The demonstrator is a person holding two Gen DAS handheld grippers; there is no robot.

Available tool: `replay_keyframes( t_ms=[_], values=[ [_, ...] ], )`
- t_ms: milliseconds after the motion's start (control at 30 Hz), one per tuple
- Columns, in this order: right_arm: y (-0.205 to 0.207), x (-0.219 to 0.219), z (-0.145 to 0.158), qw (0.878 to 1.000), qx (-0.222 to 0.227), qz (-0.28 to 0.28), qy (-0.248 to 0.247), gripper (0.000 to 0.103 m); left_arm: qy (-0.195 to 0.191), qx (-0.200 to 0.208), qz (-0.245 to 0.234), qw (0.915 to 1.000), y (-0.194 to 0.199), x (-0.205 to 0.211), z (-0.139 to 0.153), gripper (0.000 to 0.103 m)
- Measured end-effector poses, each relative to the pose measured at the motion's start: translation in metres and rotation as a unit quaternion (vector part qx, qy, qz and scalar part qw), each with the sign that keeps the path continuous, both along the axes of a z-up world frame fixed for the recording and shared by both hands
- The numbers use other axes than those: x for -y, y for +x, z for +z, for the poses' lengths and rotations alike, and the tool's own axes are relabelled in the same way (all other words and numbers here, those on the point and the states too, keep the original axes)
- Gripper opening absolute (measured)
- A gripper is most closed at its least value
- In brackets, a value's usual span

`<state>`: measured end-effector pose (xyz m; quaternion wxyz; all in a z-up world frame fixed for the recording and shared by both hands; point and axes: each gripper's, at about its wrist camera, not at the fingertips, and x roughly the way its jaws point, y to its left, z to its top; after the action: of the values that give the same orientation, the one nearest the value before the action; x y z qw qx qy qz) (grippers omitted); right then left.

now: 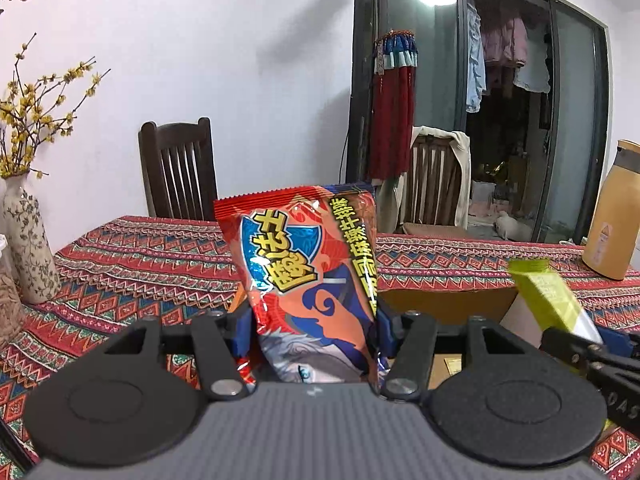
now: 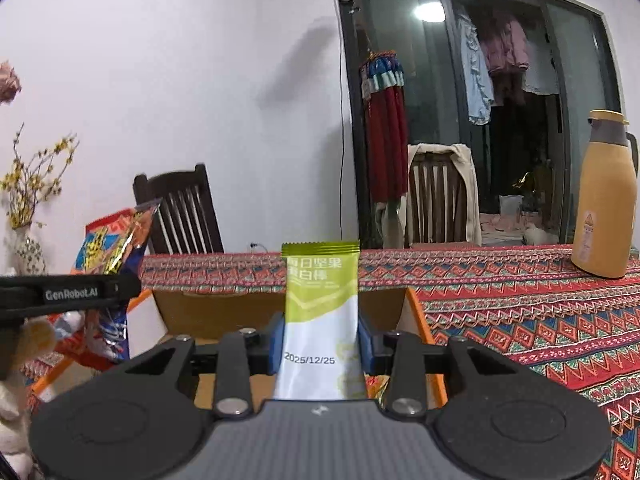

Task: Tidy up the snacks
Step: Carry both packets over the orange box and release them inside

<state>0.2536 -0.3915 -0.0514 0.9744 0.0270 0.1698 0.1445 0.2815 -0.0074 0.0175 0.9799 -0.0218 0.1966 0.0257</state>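
Red spicy snack bag (image 1: 308, 280) stands clamped upright in the left gripper (image 1: 312, 332) jaws; the right gripper (image 2: 322, 344) jaws clamp a green nut bar (image 2: 320, 300), both above a cardboard box (image 2: 224, 312) on the desk (image 2: 520, 312).

Vase (image 1: 30, 240), 2 chairs (image 1: 178, 168), thermos (image 2: 604, 196) on tablecloth (image 2: 520, 300).

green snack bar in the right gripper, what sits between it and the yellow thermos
Right wrist view: only patterned tablecloth and the cardboard box's orange-edged flap lie between the green snack bar and the yellow thermos.
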Motion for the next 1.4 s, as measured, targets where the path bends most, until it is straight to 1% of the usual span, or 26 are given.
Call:
replay_keyframes(
  t_ms=[100, 133, 167, 200, 233, 267, 300, 333, 367, 400, 467, 700, 900, 1000, 1100, 1400],
  values=[
    [0.002, -0.002, -0.003, 1.000, -0.009, -0.003, -0.003, 0.037, -0.002, 0.003, -0.003, 1.0000, -0.002, -0.001, -0.001, 0.059],
    [0.002, -0.002, -0.004, 1.000, -0.010, -0.004, -0.003, 0.038, -0.005, 0.005, -0.003, 1.0000, -0.004, -0.001, -0.001, 0.061],
    [0.001, 0.000, -0.002, 1.000, -0.010, -0.003, -0.002, 0.040, -0.007, 0.008, 0.000, 0.9999, -0.005, -0.003, -0.001, 0.069],
    [0.001, 0.000, -0.002, 1.000, -0.009, -0.005, -0.001, 0.040, -0.010, 0.012, 0.003, 0.9999, -0.007, -0.005, 0.000, 0.076],
    [0.001, 0.001, -0.002, 1.000, -0.009, -0.005, 0.000, 0.044, -0.012, 0.019, 0.008, 0.9997, -0.008, -0.006, 0.002, 0.089],
    [0.000, 0.003, -0.001, 1.000, -0.008, -0.005, 0.003, 0.057, -0.015, 0.026, 0.014, 0.9994, -0.011, -0.008, 0.003, 0.102],
    [-0.001, 0.004, -0.001, 1.000, -0.006, -0.006, 0.006, 0.073, -0.018, 0.034, 0.023, 0.9990, -0.013, -0.010, 0.005, 0.103],
    [-0.001, 0.005, -0.001, 1.000, -0.004, -0.007, 0.008, 0.079, -0.020, 0.039, 0.031, 0.9986, -0.016, -0.010, 0.006, 0.103],
    [-0.002, 0.006, -0.001, 1.000, -0.003, -0.007, 0.009, 0.088, -0.023, 0.042, 0.034, 0.9983, -0.017, -0.012, 0.007, 0.103],
    [-0.002, 0.007, -0.001, 1.000, -0.001, -0.007, 0.012, 0.095, -0.028, 0.044, 0.035, 0.9981, -0.018, -0.014, 0.008, 0.103],
    [-0.003, 0.007, -0.001, 1.000, 0.001, -0.009, 0.013, 0.103, -0.033, 0.044, 0.037, 0.9978, -0.019, -0.015, 0.009, 0.103],
    [-0.002, 0.011, 0.000, 1.000, 0.003, -0.014, 0.018, 0.103, -0.035, 0.048, 0.029, 0.9978, -0.025, -0.012, 0.012, 0.103],
    [-0.016, 0.010, 0.015, 0.999, 0.032, -0.020, 0.017, 0.103, -0.040, 0.062, 0.026, 0.9969, -0.039, -0.008, 0.030, 0.103],
    [-0.027, 0.011, 0.026, 0.999, 0.046, -0.022, 0.017, 0.103, -0.041, 0.072, 0.024, 0.9963, -0.052, -0.008, 0.040, 0.103],
    [-0.042, 0.012, 0.035, 0.998, 0.055, -0.018, 0.015, 0.103, -0.034, 0.077, 0.023, 0.9962, -0.066, -0.009, 0.047, 0.103],
    [-0.090, 0.011, 0.039, 0.998, 0.058, -0.007, 0.002, 0.103, -0.030, 0.075, 0.022, 0.9965, -0.114, -0.017, 0.051, 0.103]
  ],
)
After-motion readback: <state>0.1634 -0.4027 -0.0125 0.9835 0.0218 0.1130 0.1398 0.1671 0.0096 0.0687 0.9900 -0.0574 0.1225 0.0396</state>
